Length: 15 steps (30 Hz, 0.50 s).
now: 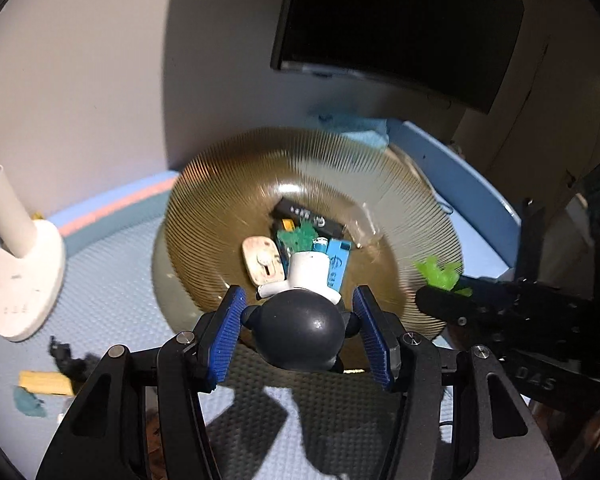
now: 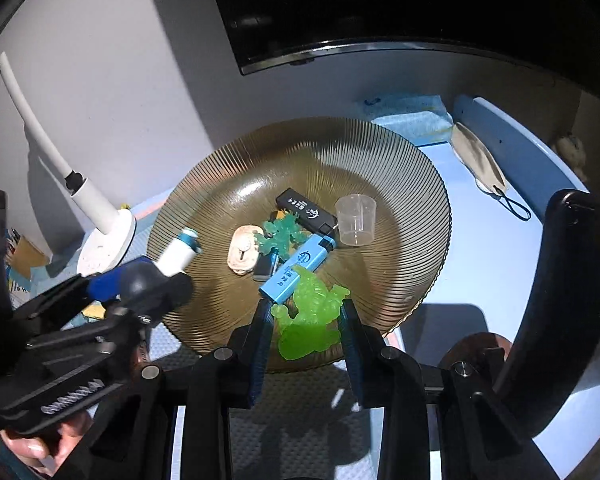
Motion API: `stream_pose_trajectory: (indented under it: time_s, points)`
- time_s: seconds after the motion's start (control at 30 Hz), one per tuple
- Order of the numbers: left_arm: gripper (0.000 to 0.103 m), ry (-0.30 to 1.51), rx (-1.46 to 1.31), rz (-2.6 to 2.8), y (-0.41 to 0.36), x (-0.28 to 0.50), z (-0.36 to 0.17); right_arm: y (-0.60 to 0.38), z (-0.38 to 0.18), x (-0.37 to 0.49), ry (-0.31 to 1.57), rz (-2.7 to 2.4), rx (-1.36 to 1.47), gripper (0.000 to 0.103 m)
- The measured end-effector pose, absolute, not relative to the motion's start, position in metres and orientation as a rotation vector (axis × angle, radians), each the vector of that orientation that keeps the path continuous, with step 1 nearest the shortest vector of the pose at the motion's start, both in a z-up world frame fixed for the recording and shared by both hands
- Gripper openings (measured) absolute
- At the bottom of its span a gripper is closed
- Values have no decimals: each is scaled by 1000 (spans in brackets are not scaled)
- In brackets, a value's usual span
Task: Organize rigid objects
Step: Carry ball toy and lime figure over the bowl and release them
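Closest to your left lens sits the round dark head of a figure, its white body pointing forward over the dish, and your left gripper has its blue pads against the small knobs on either side of that head. That side-on hold looks chosen so the body hangs free ahead of the fingers and can be lowered into the pile without the pads fouling anything.

The ribbed amber glass plate is the collecting place, and it is the biggest thing on the blue mat; both your tools hover over its near rim. Off to the left stands a white lamp base, well apart from the plate, with scraps lying loose near it.

Your right gripper is closed narrowly on a bright green translucent figure, just above the plate's near slope. Holding it low and near the edge probably keeps the drop short.

Already gathered in the centre: a light blue lighter, a black lighter, a clear measuring cup standing upright, a darker green figure and a beige tag, all touching or nearly so.
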State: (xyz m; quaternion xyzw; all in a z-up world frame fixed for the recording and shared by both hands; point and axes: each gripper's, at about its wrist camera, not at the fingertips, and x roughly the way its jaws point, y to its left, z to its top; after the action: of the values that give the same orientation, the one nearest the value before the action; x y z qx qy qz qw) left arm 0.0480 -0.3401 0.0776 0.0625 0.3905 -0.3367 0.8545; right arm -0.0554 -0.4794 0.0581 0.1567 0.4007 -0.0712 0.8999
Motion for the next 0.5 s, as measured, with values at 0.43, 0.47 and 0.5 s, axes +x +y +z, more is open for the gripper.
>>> stream_pose_trajectory:
  time_s: [0.43,0.47,0.5]
  points:
    - [77,741,122,-682,-327,47,94,-493,63,-51,825,-195,349,53]
    - [77,710,105,-672,-316,43,104,-494,69,-56,798,-192,354,54]
    - [77,683,83,-669,-305,40,115,-493,80,-65,755,-186,358,55]
